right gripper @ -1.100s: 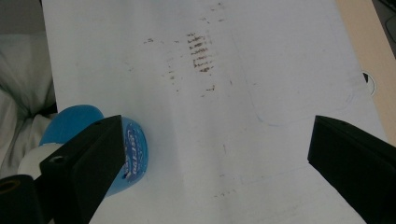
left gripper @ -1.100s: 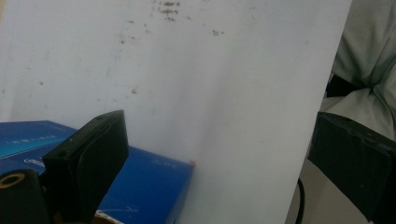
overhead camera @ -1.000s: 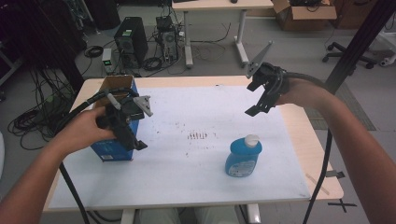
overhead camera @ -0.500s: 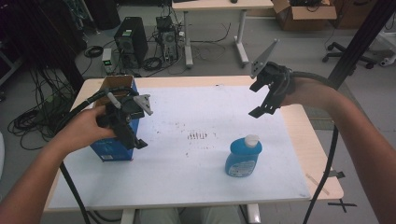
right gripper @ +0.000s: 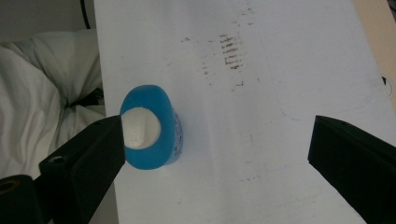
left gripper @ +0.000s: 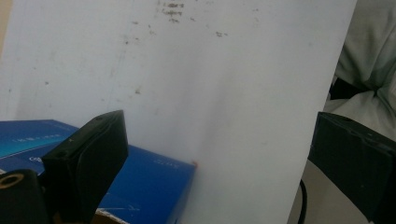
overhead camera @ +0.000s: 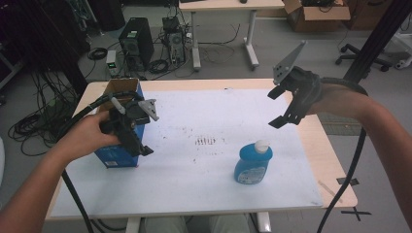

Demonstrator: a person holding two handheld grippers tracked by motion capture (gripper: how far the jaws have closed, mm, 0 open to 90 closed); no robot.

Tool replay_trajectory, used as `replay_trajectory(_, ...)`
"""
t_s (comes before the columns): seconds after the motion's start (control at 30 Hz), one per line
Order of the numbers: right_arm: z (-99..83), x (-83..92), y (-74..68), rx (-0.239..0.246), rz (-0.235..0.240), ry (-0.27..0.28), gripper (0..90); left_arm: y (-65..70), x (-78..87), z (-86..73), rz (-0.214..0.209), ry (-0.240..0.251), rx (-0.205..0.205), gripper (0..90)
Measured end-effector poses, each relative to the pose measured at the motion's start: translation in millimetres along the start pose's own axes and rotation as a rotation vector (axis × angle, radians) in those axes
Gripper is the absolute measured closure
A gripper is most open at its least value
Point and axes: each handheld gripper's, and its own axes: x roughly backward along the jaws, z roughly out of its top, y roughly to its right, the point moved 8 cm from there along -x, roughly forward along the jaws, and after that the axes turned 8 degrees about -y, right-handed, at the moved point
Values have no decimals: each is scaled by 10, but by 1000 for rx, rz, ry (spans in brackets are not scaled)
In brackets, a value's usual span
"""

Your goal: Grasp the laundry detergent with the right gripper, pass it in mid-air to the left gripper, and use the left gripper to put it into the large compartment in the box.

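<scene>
The right tool [overhead camera: 285,107] hangs wide apart above the blue bottle [overhead camera: 253,164], the left tool [overhead camera: 130,127] wide apart by the blue box [overhead camera: 116,156], and a crooked drop might knock the bottle over.

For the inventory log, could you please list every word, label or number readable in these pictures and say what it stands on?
No text can be read.
Blue box: pale print on its side, too blurred in the left gripper view.
Blue bottle: label too small to read.
White mat: dark smudges, not writing.
</scene>
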Motion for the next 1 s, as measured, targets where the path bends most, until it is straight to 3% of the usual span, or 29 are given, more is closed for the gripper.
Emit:
replay_trajectory(0.4,-158,-28,-181,22,24,6,37,1,-13,13,1,3,11,51)
replay_trajectory(0.8,-278,-207,-297,56,44,36,37,5,-24,47,7,6,10,50)
replay_trajectory(1.0,-357,-289,-329,41,56,55,36,6,-27,38,7,5,12,51)
